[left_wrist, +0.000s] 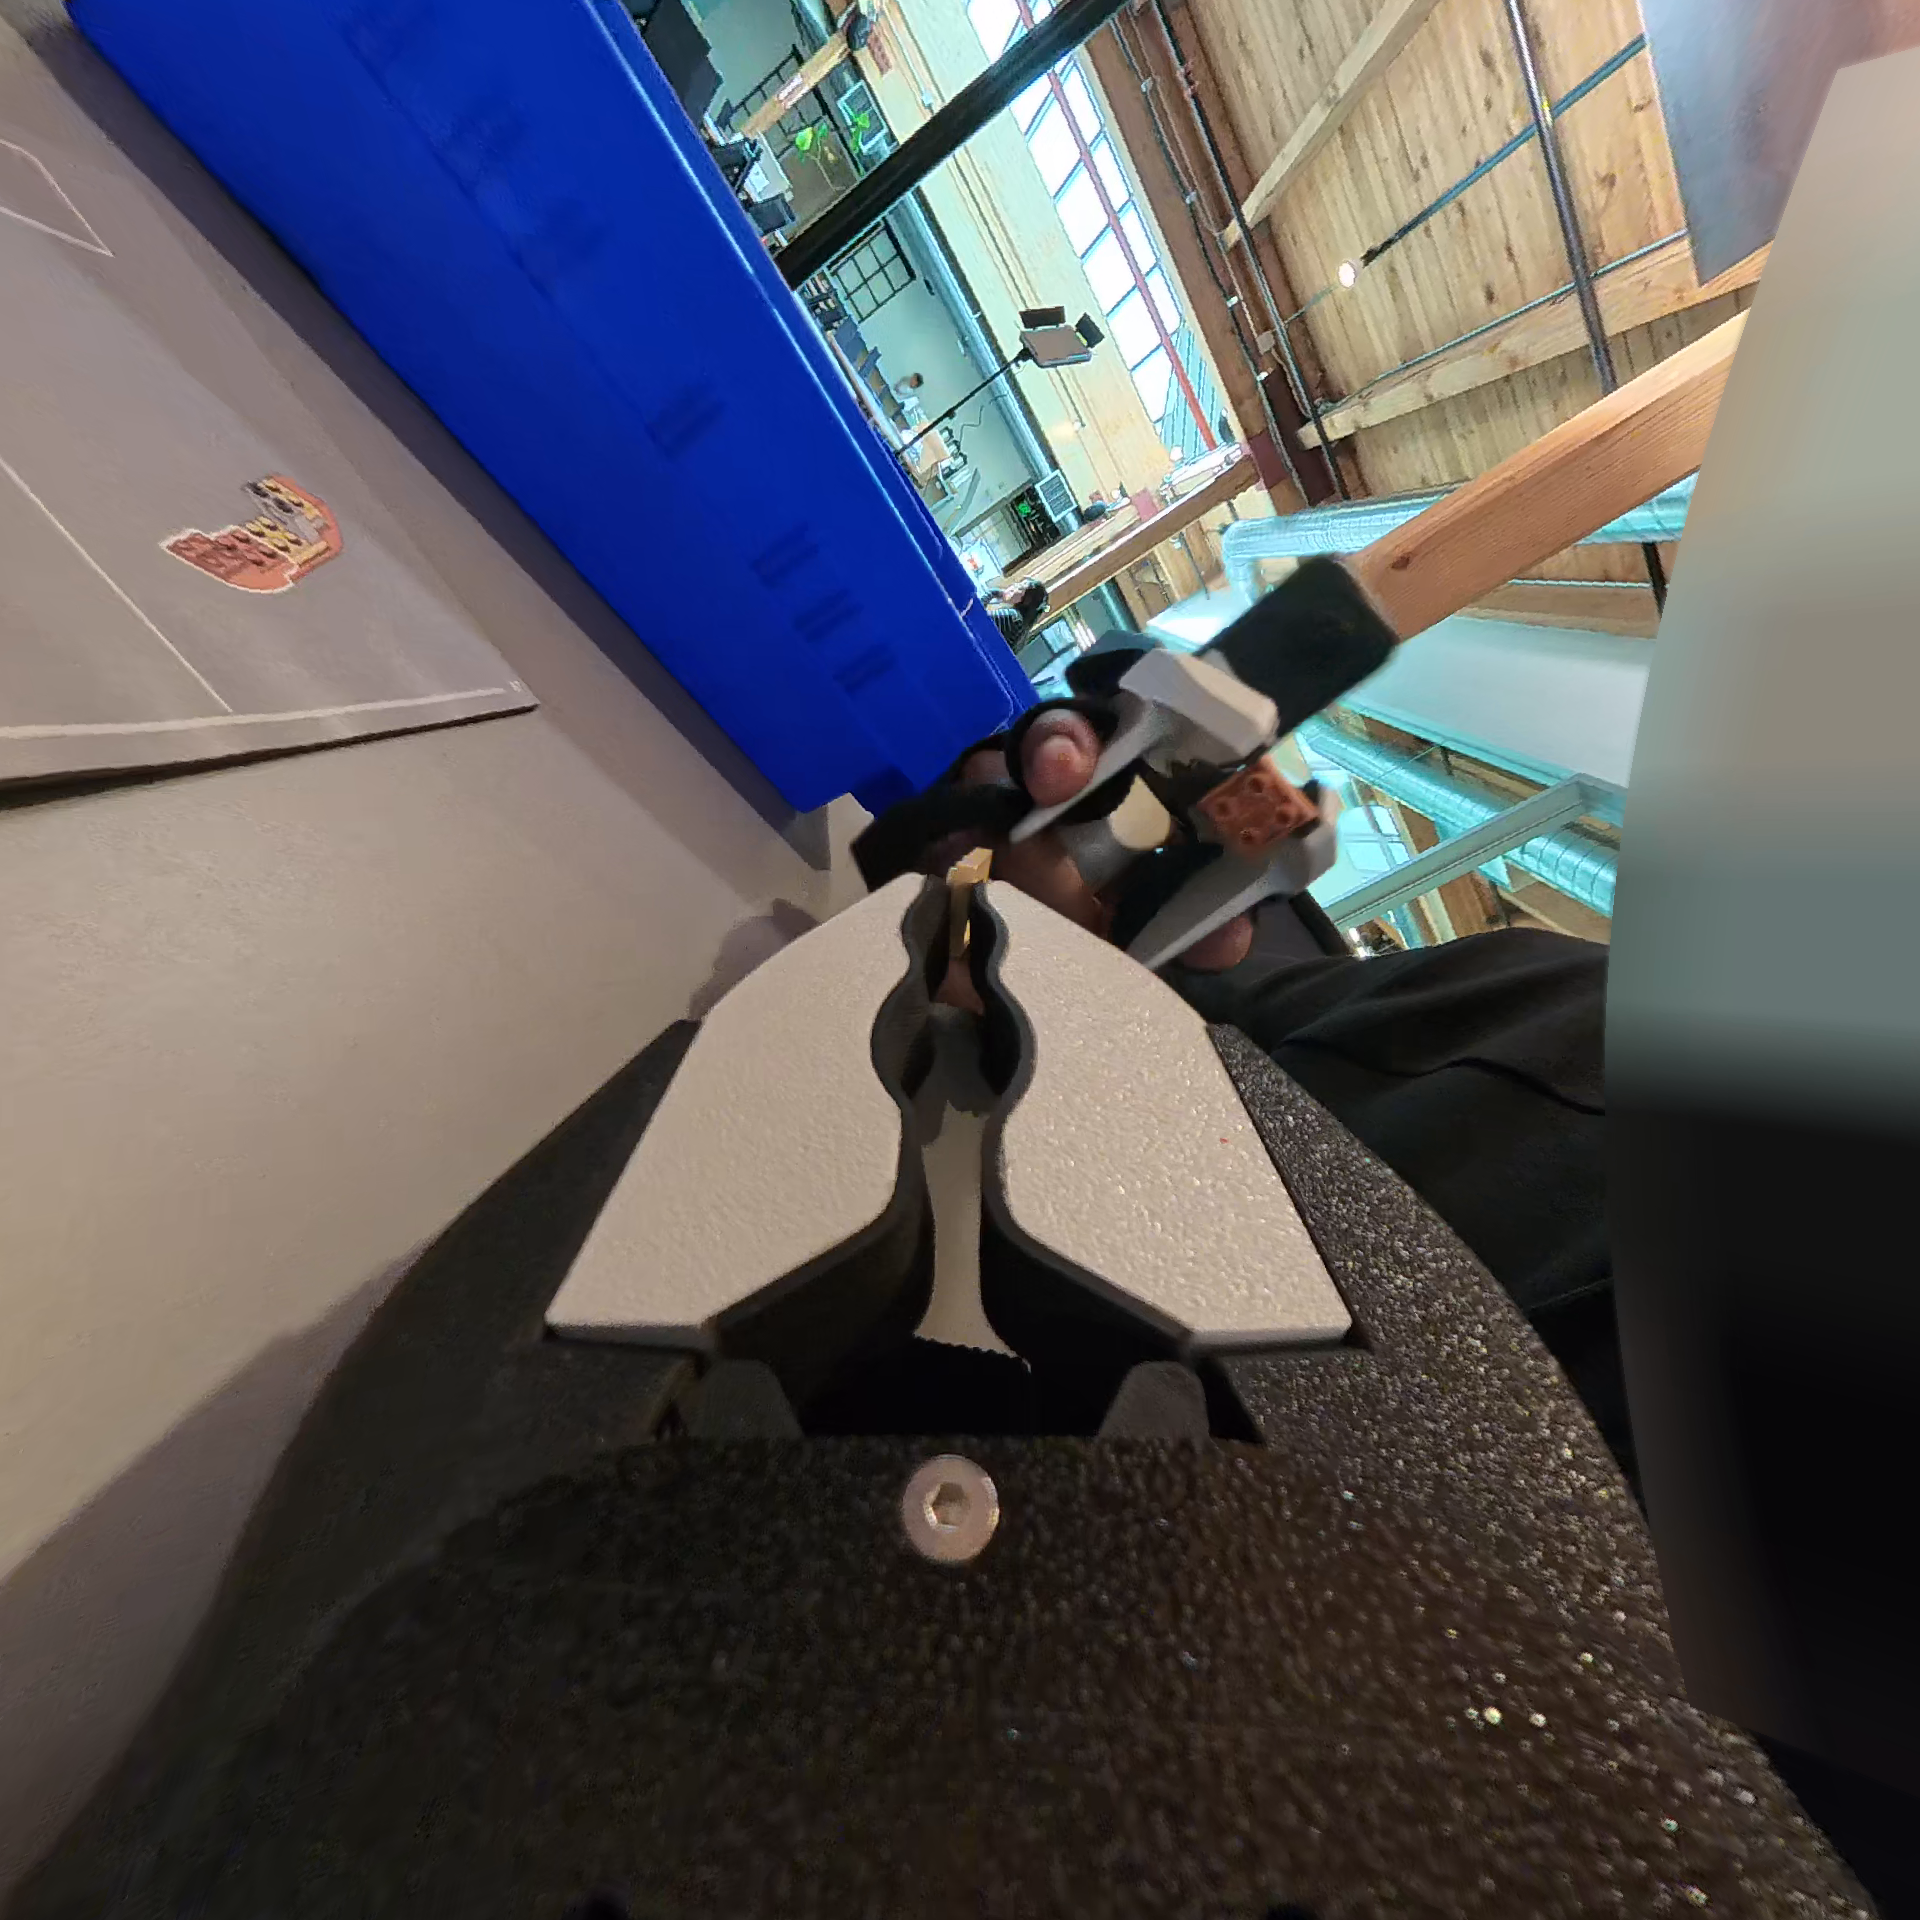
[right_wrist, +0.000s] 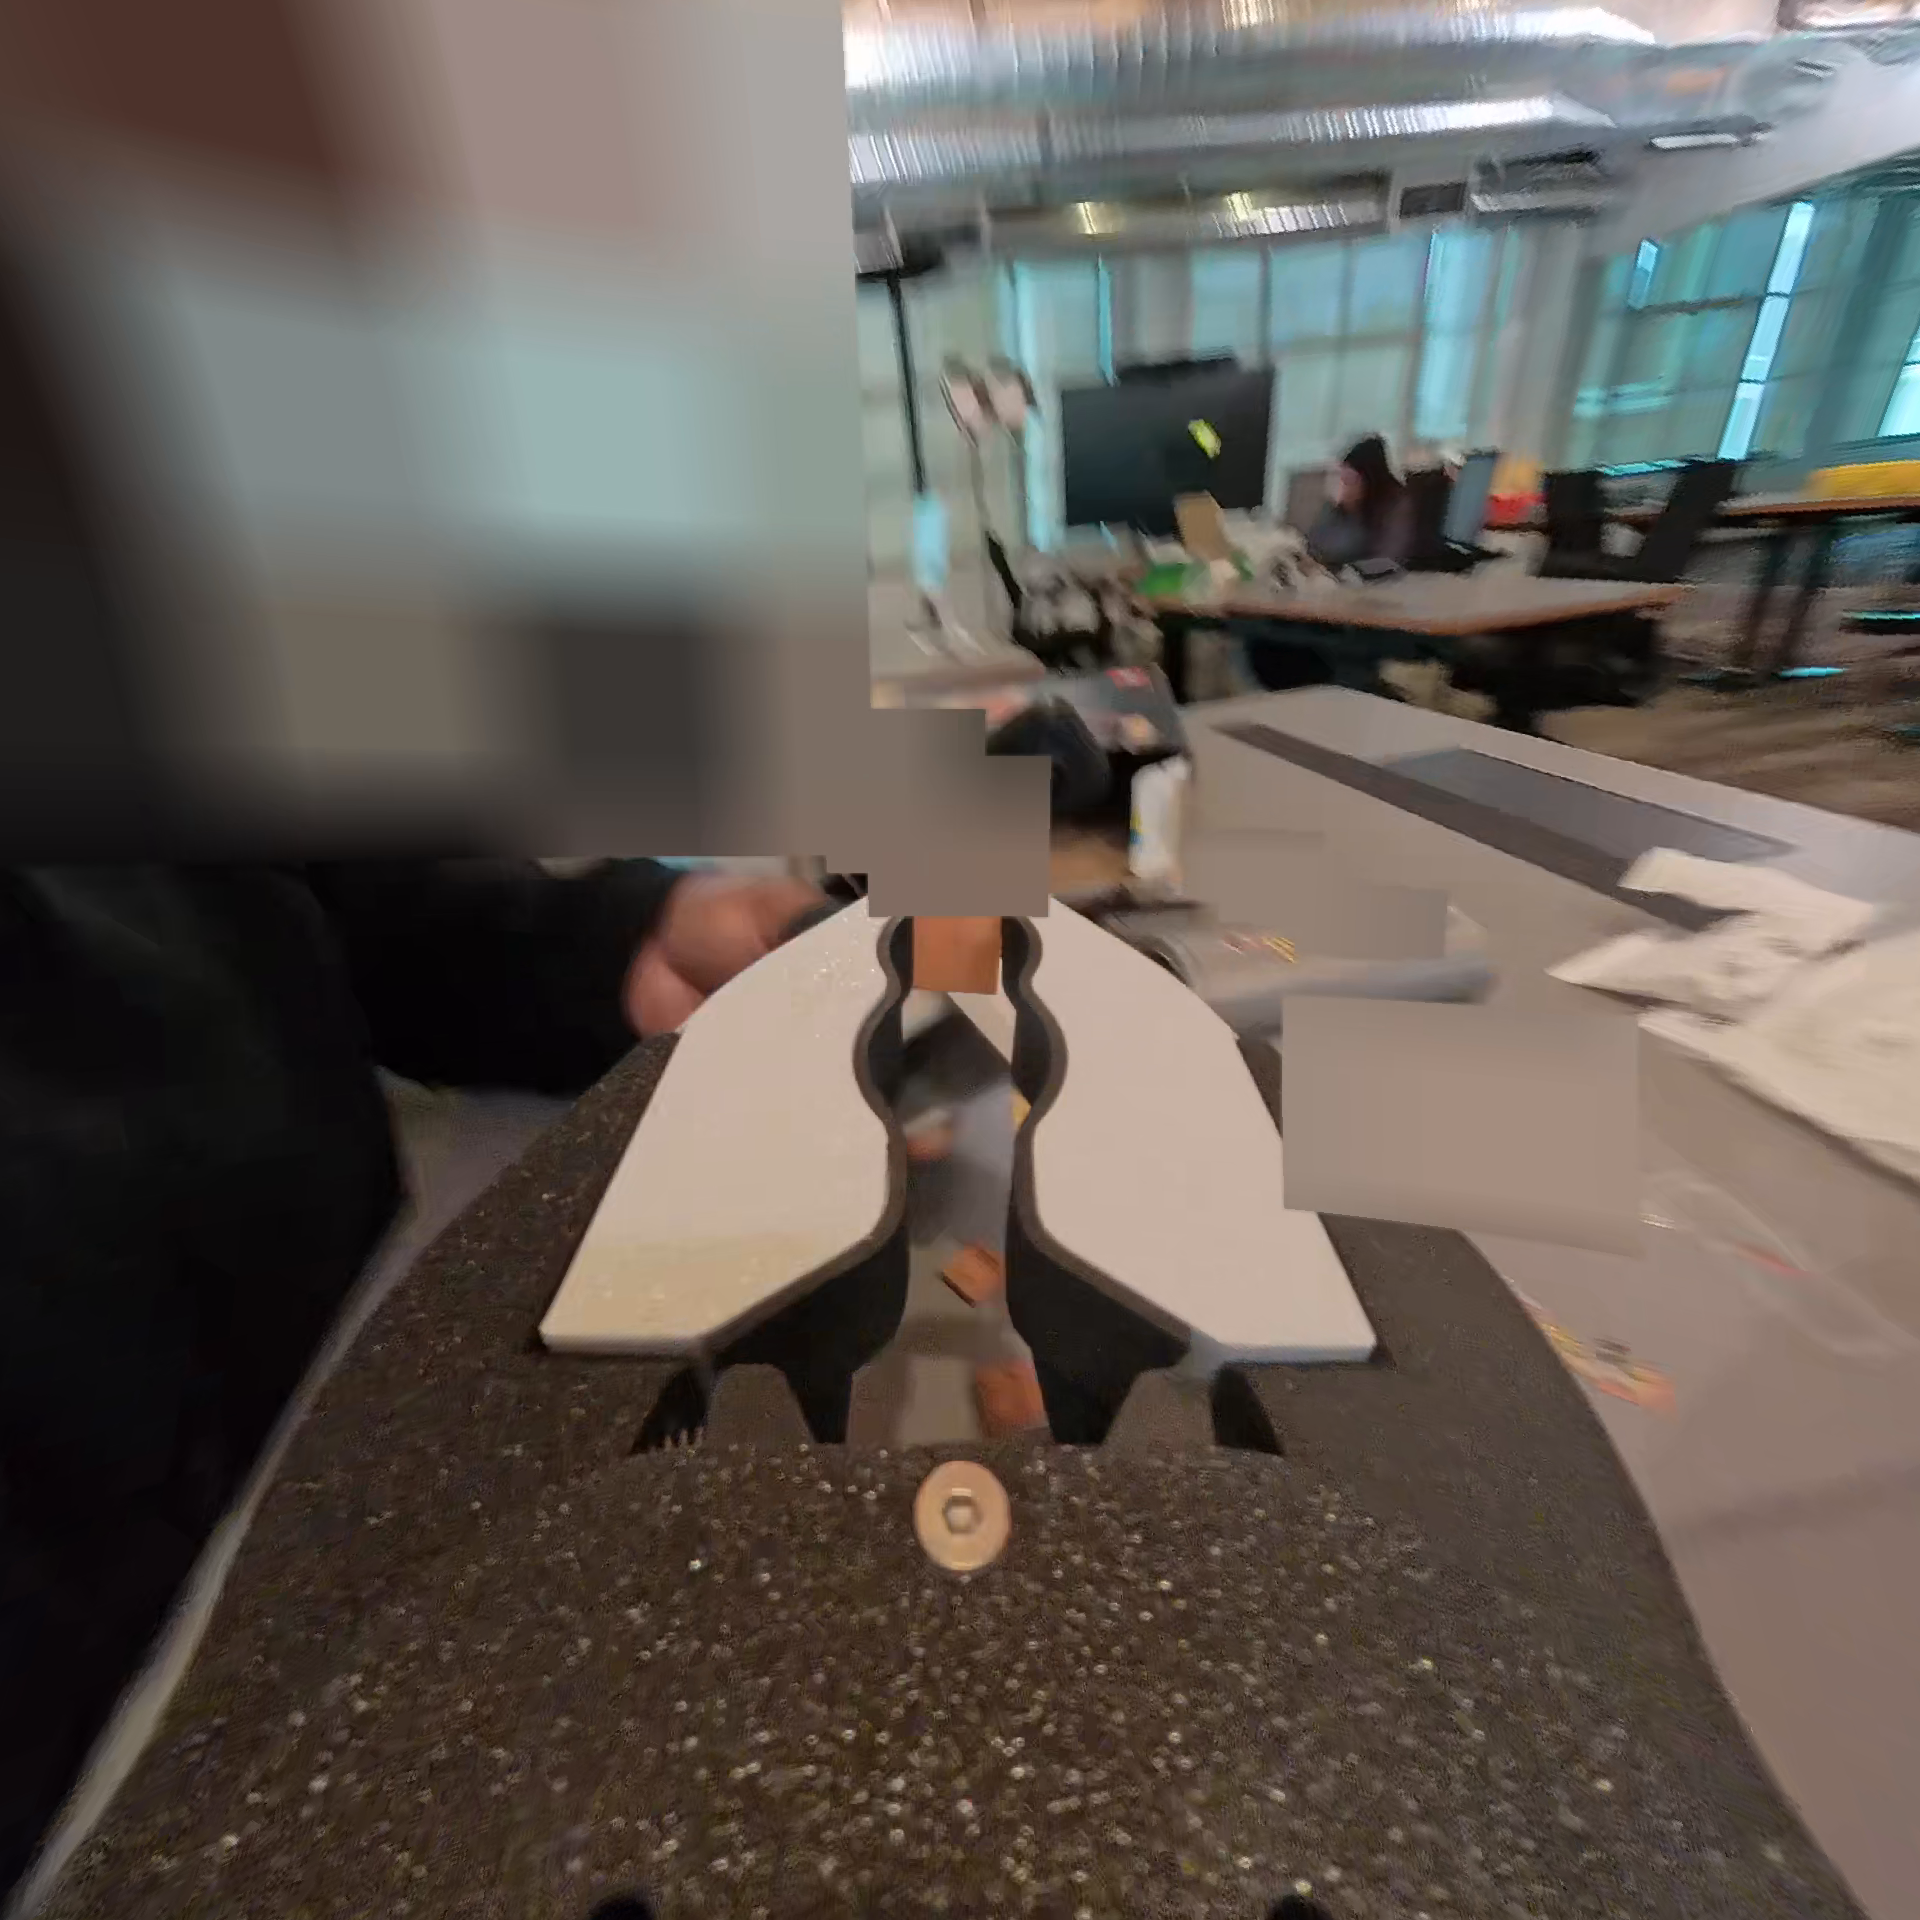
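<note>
Left wrist view, from its left edge: a grey mat with white lines (left_wrist: 156, 644) lies flat on the grey worktop (left_wrist: 436, 935), and printed on it is a small picture of red and yellow bricks (left_wrist: 255, 535). Beyond it stands a blue plastic bin (left_wrist: 540, 312). In the middle, the left tongs (left_wrist: 961, 914) are closed on a thin tan plate-like piece (left_wrist: 964, 902), pinched edge-on at the very tips with only a sliver poking out. To the right, a hand (left_wrist: 1049, 758) holds the right tongs (left_wrist: 1252, 816), which grip a small reddish-brown brick (left_wrist: 1252, 808) with round holes in its face; both pieces are up in the air, near each other but apart.

Right wrist view confirms the grip: the brown brick (right_wrist: 954, 956) sits between the fingertips (right_wrist: 1029, 961), touching both pads, though a blurred patch hides its far end. Crumpled white paper (right_wrist: 1745, 966) lies on the worktop at the right.

The risks, as I judge them: the tan piece has so little purchase that a sideways push could twist it or flick it out. The brick is held only near the tips too, so pressing the two together off-axis could pivot it loose, and either piece would drop to the worktop.
</note>
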